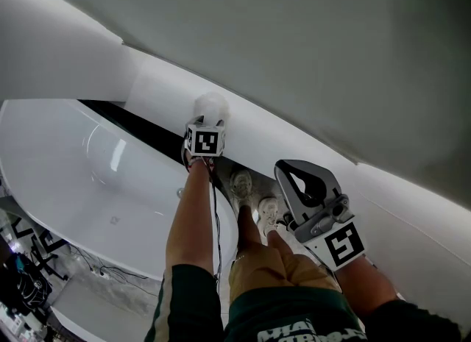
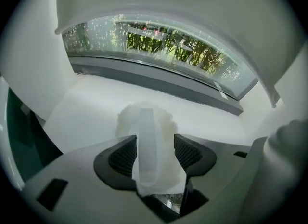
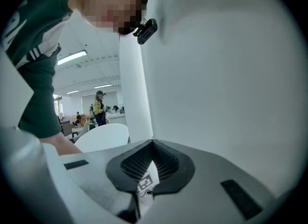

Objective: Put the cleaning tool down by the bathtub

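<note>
Nearest in head view, tan shorts and two shoes are seen below the lens. Further out, the left hand-held gripper is reached fwd to the white ledge that runs along the bathtub. The cleaning tool, a fluffy white puff, sits at its tip, on the ledge just beside the tub rim. The right hand-held gripper is held apart, near the shoes, w/ nothing seen in it.

Left gripper view: jaws are spread wide. The tool's flat strap stands btwn the ribbed pads, close to the left one, w/ a clear gap at the right one, so no squeeze is made. The puff appears to rest on the ledge, a window beyond.

Right gripper view: jaws are closed tip to tip, nothing btwn them; a plain white wall is faced.

Handling, as judged: the tool looks light, soft and squashy, not fragile, unlikely to roll. The strap is the firmest spot to take hold of; the fluff would just compress. Whether it is wet can't be told.
</note>
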### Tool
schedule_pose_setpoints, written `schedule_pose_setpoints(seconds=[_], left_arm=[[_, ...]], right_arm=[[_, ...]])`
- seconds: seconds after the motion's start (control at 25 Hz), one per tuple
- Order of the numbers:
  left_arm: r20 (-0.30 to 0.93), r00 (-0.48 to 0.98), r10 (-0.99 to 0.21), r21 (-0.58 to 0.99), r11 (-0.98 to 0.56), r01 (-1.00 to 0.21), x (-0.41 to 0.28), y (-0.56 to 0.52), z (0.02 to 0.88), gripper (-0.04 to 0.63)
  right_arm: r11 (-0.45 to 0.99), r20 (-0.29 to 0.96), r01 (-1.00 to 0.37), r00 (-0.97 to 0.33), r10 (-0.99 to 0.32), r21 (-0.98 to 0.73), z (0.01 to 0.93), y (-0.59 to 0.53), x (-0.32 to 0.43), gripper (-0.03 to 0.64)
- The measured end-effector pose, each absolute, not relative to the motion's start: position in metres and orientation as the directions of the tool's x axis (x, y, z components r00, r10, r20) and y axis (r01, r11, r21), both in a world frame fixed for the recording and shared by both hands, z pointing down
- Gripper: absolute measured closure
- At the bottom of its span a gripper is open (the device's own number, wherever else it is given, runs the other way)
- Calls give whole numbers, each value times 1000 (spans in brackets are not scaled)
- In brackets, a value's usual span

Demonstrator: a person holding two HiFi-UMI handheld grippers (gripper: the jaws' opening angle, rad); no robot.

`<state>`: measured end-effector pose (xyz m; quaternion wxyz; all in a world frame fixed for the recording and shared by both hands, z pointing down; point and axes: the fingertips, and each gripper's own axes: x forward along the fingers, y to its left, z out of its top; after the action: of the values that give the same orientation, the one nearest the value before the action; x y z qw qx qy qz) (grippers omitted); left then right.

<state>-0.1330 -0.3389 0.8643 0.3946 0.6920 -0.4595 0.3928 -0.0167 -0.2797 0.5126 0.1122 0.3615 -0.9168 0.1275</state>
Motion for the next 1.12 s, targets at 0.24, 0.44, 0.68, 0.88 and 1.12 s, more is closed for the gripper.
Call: schedule_pose_setpoints(seconds=[0.24, 0.44, 0.68, 0.88, 1.12], left_arm=[[883, 265, -388, 153, -296, -943, -143, -344, 834, 364], [842, 255, -475, 122, -293, -948, -148, -347, 777, 373], [769, 285, -573, 115, -313, -943, -136, -338, 696, 380], [683, 298, -667, 71, -346, -936, -124, -326, 610, 379], [512, 337, -790, -30, -409, -912, -87, -315, 478, 380]], right_arm=[[697, 266, -703, -706, -657, -144, 506, -290, -19, 601], [702, 243, -703, -705, -666, -115, 477, -286, -24, 601], [690, 227, -718, -690, -688, -90, 438, -266, -22, 601], [685, 195, -728, -677, -710, -33, 397, -256, -17, 601], [656, 141, -754, -646, -750, 31, 341, -253, 3, 600]])
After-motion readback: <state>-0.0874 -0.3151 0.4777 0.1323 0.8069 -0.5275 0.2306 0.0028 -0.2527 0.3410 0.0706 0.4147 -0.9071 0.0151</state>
